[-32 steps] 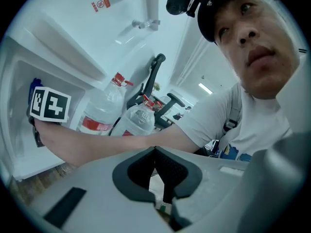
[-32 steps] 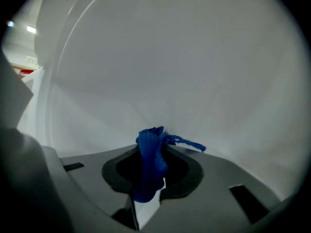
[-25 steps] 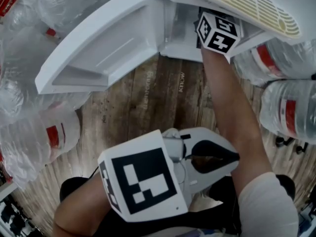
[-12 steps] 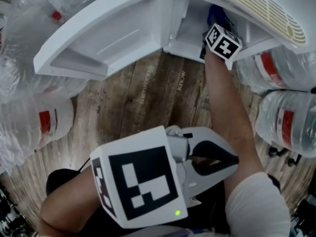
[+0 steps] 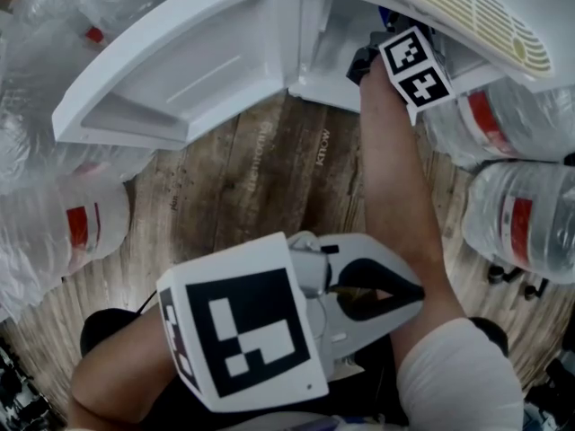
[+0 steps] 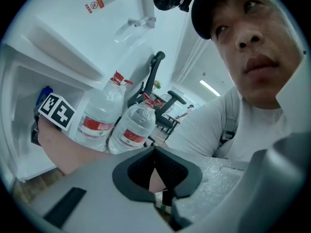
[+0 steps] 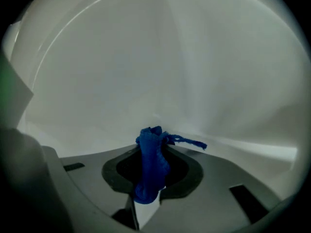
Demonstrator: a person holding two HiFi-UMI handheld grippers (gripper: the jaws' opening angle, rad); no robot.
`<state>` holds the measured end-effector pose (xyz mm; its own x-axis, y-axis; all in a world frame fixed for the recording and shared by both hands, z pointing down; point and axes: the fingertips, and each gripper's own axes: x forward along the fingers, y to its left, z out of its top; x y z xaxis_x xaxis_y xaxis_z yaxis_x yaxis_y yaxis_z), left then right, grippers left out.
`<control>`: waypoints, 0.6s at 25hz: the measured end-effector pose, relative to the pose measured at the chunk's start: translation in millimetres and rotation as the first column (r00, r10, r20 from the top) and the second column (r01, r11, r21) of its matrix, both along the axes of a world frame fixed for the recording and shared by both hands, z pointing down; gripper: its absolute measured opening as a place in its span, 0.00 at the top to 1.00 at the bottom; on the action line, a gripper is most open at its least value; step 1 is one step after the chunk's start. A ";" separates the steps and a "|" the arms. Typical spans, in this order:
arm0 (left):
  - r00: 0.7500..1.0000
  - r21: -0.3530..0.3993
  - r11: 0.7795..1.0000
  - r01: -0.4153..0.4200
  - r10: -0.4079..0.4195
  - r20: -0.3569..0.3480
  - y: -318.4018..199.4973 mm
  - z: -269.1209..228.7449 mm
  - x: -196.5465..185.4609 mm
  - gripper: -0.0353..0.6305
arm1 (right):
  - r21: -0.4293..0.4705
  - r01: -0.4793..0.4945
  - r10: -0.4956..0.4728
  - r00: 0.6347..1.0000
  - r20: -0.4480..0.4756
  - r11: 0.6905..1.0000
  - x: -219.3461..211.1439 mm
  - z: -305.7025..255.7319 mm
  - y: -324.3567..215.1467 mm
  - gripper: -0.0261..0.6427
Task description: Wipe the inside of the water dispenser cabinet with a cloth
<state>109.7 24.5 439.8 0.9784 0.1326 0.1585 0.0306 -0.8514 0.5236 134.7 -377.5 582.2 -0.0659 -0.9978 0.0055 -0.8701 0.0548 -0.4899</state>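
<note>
A worn wooden floor (image 5: pixel 269 178) fills the middle of the head view, crowded on both sides by large water bottles (image 5: pixel 521 214). At the top stands the white water dispenser cabinet (image 5: pixel 316 57) with its door (image 5: pixel 180 70) swung wide to the left. A slotted panel (image 5: pixel 467 16) of the dispenser overhangs the opening on the right.

The person's right arm (image 5: pixel 395 205) reaches forward into that opening. The right hand-held gripper (image 7: pixel 153 152) is clamped on a blue cloth (image 7: pixel 149 142). The cloth is bunched upright between the jaws, and a loose thread trails off to the right. In its own view only pale inner walls of the cabinet lie ahead, meeting in a corner beyond the cloth. The cloth therefore lies forward of the jaws and points at the wall, so the wiping stroke looks to be a matter of pressing forward and sweeping across.

The left hand-held gripper (image 6: pixel 154 154) is held back near the person's body, well apart from the cabinet. Its jaws are together with nothing between them, so the right one is plainly the nearer.

I cannot tell whether the cloth touches the wall. In the head view the right jaws are hidden behind the marker cube (image 5: pixel 415 65). Only a scrap of blue shows there, and most of the cabinet's inside is cut off.
</note>
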 end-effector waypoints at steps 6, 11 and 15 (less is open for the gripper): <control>1.000 0.006 1.000 0.003 -0.003 0.014 1.9 3.6 -5.2 0.95 | -0.025 -0.079 0.080 0.996 0.044 0.997 16.5 14.1 -5.3 0.84; 1.000 0.006 1.000 0.000 0.000 0.021 3.3 4.9 -4.4 0.95 | -0.124 -0.132 0.146 0.983 0.114 0.984 34.4 51.0 -3.3 0.84; 1.000 0.009 1.000 -0.007 0.007 0.025 4.3 5.7 -3.6 0.95 | -0.195 -0.143 0.178 0.968 0.176 0.970 46.0 82.1 -2.1 0.84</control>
